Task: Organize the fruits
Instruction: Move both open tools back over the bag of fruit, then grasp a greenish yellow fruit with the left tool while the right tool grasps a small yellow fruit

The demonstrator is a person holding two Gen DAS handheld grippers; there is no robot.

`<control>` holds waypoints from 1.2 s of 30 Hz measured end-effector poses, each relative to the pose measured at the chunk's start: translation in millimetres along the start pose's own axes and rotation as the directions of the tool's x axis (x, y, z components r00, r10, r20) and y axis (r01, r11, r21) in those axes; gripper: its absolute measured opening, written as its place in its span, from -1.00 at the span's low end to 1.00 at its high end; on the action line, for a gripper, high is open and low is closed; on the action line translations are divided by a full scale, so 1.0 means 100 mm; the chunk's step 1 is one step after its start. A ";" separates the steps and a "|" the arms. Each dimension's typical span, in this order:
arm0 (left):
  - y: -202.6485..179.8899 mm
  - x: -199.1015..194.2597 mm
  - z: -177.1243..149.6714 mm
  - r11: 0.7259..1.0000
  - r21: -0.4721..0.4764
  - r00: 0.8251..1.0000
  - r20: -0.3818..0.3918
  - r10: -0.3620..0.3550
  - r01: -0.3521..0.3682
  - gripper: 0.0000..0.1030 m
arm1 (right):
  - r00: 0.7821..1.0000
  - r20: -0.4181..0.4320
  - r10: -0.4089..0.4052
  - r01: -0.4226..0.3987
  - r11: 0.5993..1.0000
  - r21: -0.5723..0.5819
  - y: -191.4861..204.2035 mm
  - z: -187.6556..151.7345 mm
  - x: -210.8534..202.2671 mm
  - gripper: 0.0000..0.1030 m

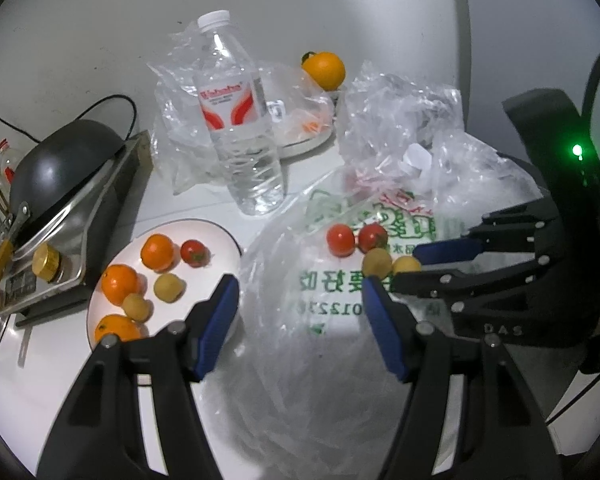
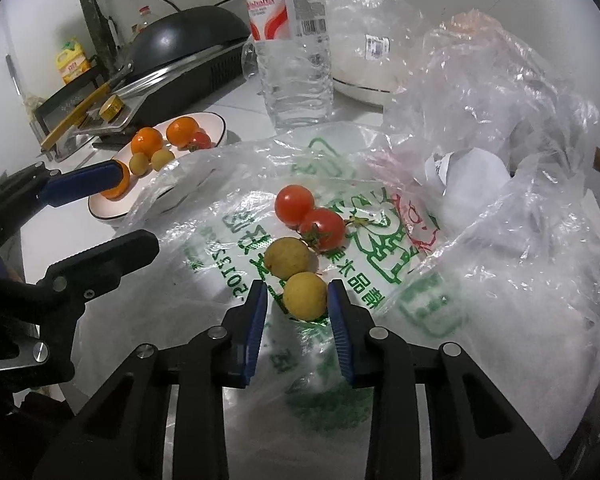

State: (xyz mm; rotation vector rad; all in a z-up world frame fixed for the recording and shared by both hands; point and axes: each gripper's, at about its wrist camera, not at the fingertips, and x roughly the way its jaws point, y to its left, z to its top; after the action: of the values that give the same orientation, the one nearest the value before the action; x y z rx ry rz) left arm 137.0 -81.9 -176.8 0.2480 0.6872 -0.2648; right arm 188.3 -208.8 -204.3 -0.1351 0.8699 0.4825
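My right gripper [image 2: 298, 292] is shut on a small yellow fruit [image 2: 305, 296] that lies on a printed plastic bag [image 2: 228, 240]. Just beyond it are a second yellow fruit [image 2: 291, 257] and two red tomatoes [image 2: 294, 203]. In the left wrist view the right gripper [image 1: 414, 266] pinches that fruit [image 1: 406, 265] from the right. My left gripper [image 1: 296, 292] stands open with nothing between its fingers, low over the bag and beside a white plate [image 1: 220, 236]. The plate holds three oranges [image 1: 157, 251], a tomato [image 1: 193, 253] and two yellow fruits [image 1: 169, 287].
A water bottle [image 1: 240, 128] stands behind the plate and bag. Crumpled clear bags [image 1: 400, 112] pile up at the back right. An orange [image 1: 324, 70] sits on a far dish. A black pan on a cooker [image 1: 64, 152] blocks the left.
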 end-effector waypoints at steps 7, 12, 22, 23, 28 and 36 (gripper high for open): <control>-0.07 0.14 0.04 1.000 0.006 0.999 -0.037 0.000 0.000 0.27 | 1.000 0.007 0.023 -0.023 0.999 -0.030 -0.05 -0.01 -0.02 -0.51; -0.20 0.24 0.08 0.999 0.033 0.999 -0.051 -0.005 0.007 0.27 | 0.999 0.034 0.028 -0.027 1.000 -0.010 -0.16 -0.02 -0.13 -0.51; -0.39 0.46 0.19 0.997 0.067 0.995 -0.102 -0.020 0.027 0.26 | 0.994 0.102 0.032 -0.034 0.999 0.015 -0.34 0.02 -0.33 -0.51; -0.41 0.49 0.20 0.997 0.071 0.993 -0.112 -0.023 0.031 0.25 | 0.994 0.107 0.035 -0.037 0.999 0.017 -0.35 0.02 -0.33 -0.51; -0.45 0.60 0.23 0.996 0.068 0.990 -0.133 -0.043 0.053 -0.05 | 0.992 0.122 0.039 -0.044 0.999 0.033 -0.42 0.01 -0.36 -0.51; -0.50 0.74 0.20 0.993 0.056 0.980 -0.175 -0.092 0.103 -0.30 | 0.992 0.119 0.038 -0.043 0.998 0.037 -0.48 -0.01 -0.36 -0.51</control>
State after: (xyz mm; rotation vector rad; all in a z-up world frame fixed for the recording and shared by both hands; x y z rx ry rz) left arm 188.2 -147.0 -216.8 0.3019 0.8642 -0.3627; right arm 190.0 -264.2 -182.0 -0.0524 0.7667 0.5061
